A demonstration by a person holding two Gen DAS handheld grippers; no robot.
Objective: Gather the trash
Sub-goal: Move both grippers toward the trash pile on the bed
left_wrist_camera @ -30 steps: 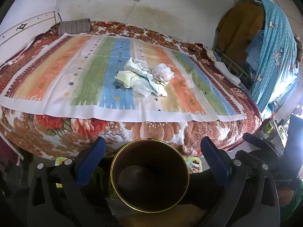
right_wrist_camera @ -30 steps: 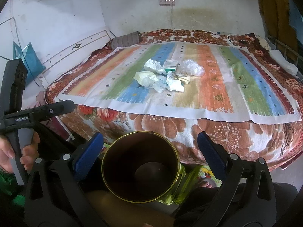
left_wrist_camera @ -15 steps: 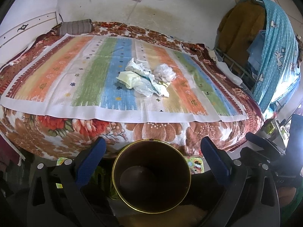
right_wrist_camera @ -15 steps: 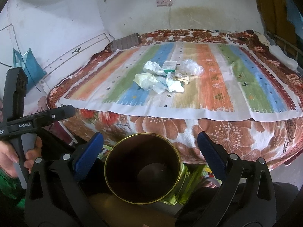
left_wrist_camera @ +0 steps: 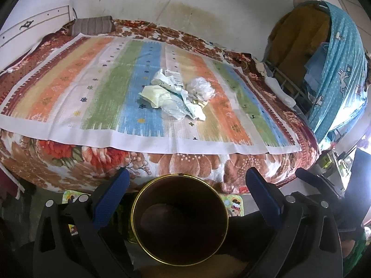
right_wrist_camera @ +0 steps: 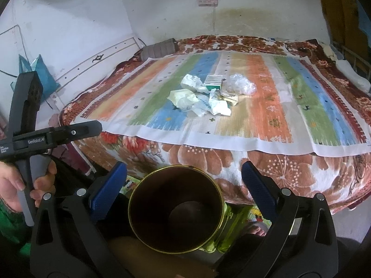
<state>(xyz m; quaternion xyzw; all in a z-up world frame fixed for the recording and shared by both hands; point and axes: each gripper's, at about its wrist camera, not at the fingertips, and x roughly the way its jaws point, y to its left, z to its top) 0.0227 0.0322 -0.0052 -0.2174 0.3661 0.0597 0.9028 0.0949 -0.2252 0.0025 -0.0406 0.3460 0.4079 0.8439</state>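
Note:
A pile of trash (left_wrist_camera: 176, 97) lies in the middle of the striped cloth on the bed: crumpled white and yellowish paper, a clear plastic wad (left_wrist_camera: 200, 88) and a small green-and-white box (right_wrist_camera: 213, 81). The pile also shows in the right wrist view (right_wrist_camera: 208, 97). A dark bin with a gold rim (left_wrist_camera: 179, 220) stands below the bed's near edge, seen between the fingers in both views (right_wrist_camera: 175, 210). My left gripper (left_wrist_camera: 185, 197) is open and empty. My right gripper (right_wrist_camera: 183, 185) is open and empty. Both are well short of the pile.
The bed (left_wrist_camera: 69, 157) has a floral blanket and a striped cloth (left_wrist_camera: 104, 92). A grey pillow (left_wrist_camera: 92, 26) lies at the far corner. A blue curtain and hanging clothes (left_wrist_camera: 336, 69) stand right. The left gripper's body and hand (right_wrist_camera: 30, 136) show at the left.
Both grippers have shifted slightly forward and up toward the bed; the trash pile appears a little nearer. Both stay open.

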